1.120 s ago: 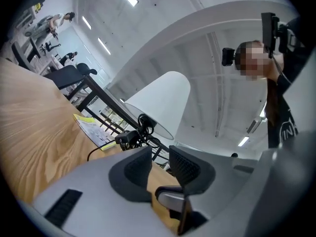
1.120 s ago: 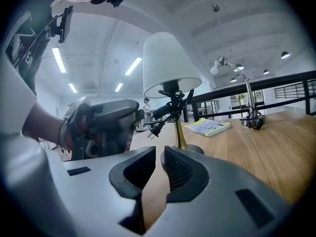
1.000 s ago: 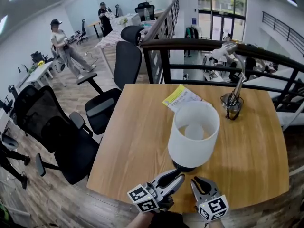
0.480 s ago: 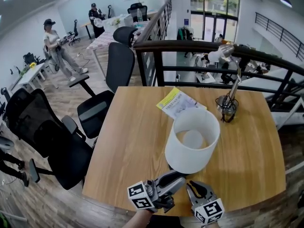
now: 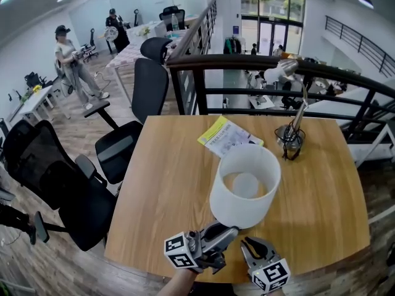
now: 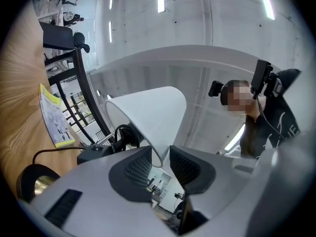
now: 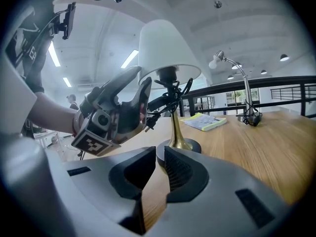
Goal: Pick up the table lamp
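Observation:
The table lamp has a white shade (image 5: pixel 245 187), a brass stem and a round dark base (image 7: pixel 180 144) that rests on the wooden table (image 5: pixel 166 184). My left gripper (image 5: pixel 233 230) is shut on the shade's lower rim; in the left gripper view the thin white edge (image 6: pixel 148 112) runs down between its pads. The right gripper view shows that gripper (image 7: pixel 141 85) clamped at the near side of the shade, pointing upward. My right gripper (image 5: pixel 247 244) hangs at the table's near edge in front of the base, shut and holding nothing (image 7: pixel 159 154).
A silver desk lamp (image 5: pixel 290 134) with a coiled cord stands at the table's far right. A yellow booklet (image 5: pixel 225 135) lies behind the shade. A black railing (image 5: pixel 259 63) runs past the far edge. Office chairs (image 5: pixel 55 171) stand left; people work in the distance.
The left gripper has risen slightly and tipped upward on the shade's rim. The shade sits a little lower and further left in the head view. The right gripper has kept still.

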Demonstrator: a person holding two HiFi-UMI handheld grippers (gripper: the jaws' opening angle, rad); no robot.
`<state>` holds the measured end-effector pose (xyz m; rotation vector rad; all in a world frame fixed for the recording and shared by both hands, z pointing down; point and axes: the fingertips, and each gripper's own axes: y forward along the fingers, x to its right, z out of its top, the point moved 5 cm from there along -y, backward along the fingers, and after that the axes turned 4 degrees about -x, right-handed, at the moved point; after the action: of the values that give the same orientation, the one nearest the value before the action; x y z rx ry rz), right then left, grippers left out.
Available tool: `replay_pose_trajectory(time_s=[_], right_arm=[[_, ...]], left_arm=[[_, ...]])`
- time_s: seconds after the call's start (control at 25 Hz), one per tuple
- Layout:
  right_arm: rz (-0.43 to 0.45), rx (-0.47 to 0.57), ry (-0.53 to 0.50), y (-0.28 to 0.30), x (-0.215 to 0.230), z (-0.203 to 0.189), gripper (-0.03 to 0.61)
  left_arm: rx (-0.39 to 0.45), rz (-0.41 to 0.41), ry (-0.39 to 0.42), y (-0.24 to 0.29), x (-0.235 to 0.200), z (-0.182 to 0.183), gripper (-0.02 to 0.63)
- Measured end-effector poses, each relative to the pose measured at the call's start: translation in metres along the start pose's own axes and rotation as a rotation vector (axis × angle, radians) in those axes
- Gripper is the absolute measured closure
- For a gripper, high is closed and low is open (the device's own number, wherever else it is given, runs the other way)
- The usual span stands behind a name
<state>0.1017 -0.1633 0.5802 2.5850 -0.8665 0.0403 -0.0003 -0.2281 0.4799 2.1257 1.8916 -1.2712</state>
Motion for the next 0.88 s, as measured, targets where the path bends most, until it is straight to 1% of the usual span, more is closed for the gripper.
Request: replay_pose_trajectory(time_s=[0.36,0.64,0.88], right_arm=[[-0.006,-0.007,0.005,-0.001,0.003,-0.002,0.535],[-0.002,-0.009,0.006,0.001,0.001,-0.004,0.535],[-0.031,0.006,0.001,0.008,0.008,-0.001,0.535]], left_arm=[[0.017,-0.074,-0.002,0.007,0.004,0.005,0.506],[0.022,-0.106,0.013,0.013,0.004,0.011,0.506],[0.013,-0.127,0.007,0.013,0.001,0.012,0.526]])
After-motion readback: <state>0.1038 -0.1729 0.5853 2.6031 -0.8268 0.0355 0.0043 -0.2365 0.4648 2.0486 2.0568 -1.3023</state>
